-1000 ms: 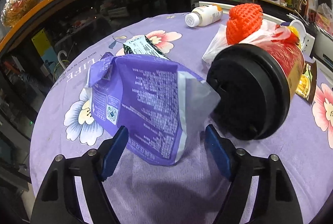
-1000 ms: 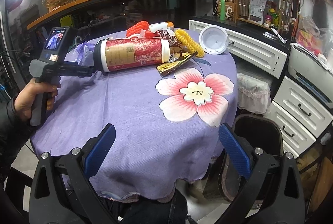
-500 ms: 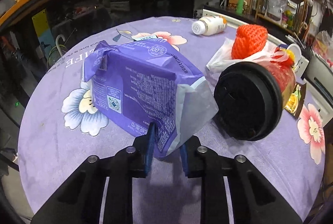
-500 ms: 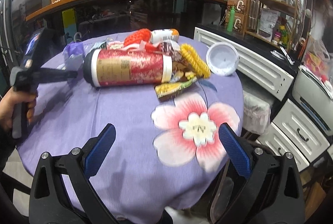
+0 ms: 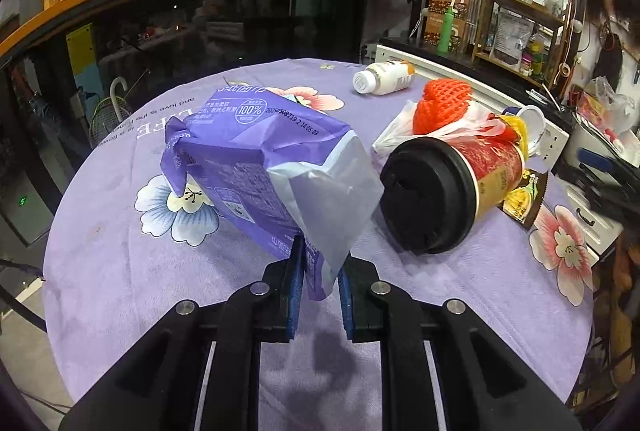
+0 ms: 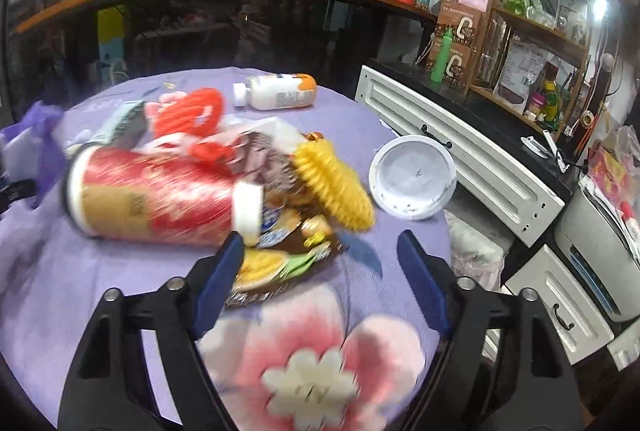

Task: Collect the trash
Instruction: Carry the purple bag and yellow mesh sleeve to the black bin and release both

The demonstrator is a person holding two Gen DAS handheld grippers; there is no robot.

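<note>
The purple wrapper bag (image 5: pixel 256 159) is pinched at its pale near corner by the left gripper (image 5: pixel 318 283), whose blue pads (image 5: pixel 296 285) have just been closing and now clamp the film. The bag's body tilts up over the purple flowered tablecloth (image 5: pixel 120 271); whether its far end touches the cloth I cannot tell. Just right of it, the red paper cup (image 5: pixel 452 187) lies on its side, black lid toward the camera. Behind the cup sit an orange foam net (image 5: pixel 442 105) on a white plastic bag (image 5: pixel 396 133), and farther back a white bottle (image 5: pixel 384 77) lying flat.

The left gripper points downward across the table. 1 second ago its jaws stood wide around the bag; now the bag's corner is raised.

The right gripper (image 6: pixel 320 271) angles down near a snack wrapper (image 6: pixel 272 271); its jaws have just been narrowing from full width, with nothing clamped. The view is blurred. It is closer to the cup than 1 second ago. A yellow foam net (image 6: pixel 334 187) and white lid (image 6: pixel 412 177) lie beyond.
</note>
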